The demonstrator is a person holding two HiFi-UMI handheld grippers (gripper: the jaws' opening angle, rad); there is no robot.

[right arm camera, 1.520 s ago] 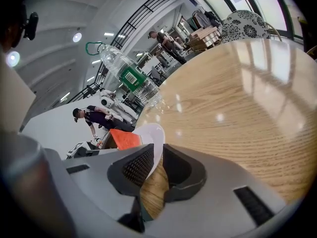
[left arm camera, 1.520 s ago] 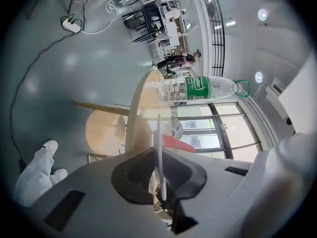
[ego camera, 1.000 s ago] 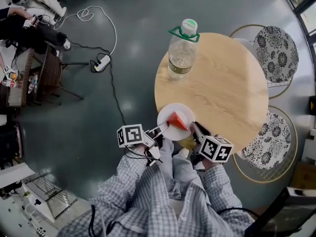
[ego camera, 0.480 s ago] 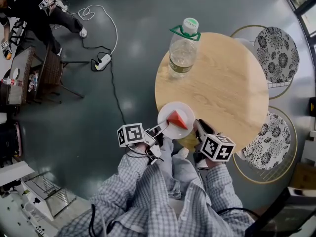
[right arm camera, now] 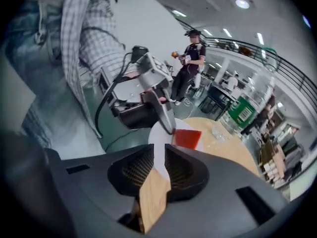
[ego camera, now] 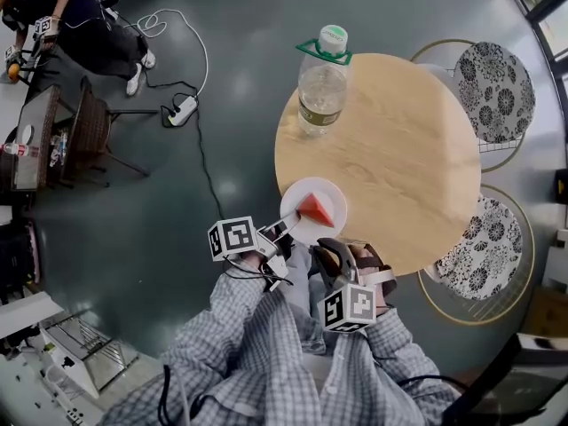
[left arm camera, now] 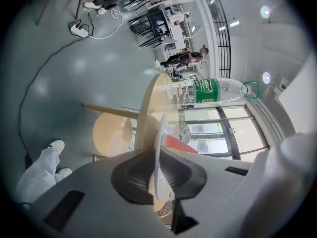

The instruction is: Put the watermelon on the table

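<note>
Left gripper (ego camera: 282,229) — clamped. In the left gripper view the left gripper (left arm camera: 157,162) has both pads closed on the near rim of the white plate (left arm camera: 159,133), which passes edge-on between them. From my head view, the plate (ego camera: 297,193) sits on the near edge of the round wooden table (ego camera: 399,149), and part of it overhangs the edge toward me.

The watermelon (ego camera: 315,209) is a red wedge lying on the plate, right of the plate's centre. In the left gripper view the watermelon (left arm camera: 181,144) shows just past the pads, on the plate's upper face.

Right gripper (ego camera: 330,254) — released. It is held off the table, above my lap and just short of the table edge. In the right gripper view the right gripper (right arm camera: 159,165) has its pads a narrow gap apart with nothing between them. Through that gap I see the table (right arm camera: 153,197) and, beyond it, the plate (right arm camera: 157,135) with the watermelon (right arm camera: 187,138).

A large clear water bottle (ego camera: 321,82) with a green handle ring stands upright at the table's far left edge, well apart from the plate. Two chairs with patterned cushions (ego camera: 495,82) stand at the table's right side.
</note>
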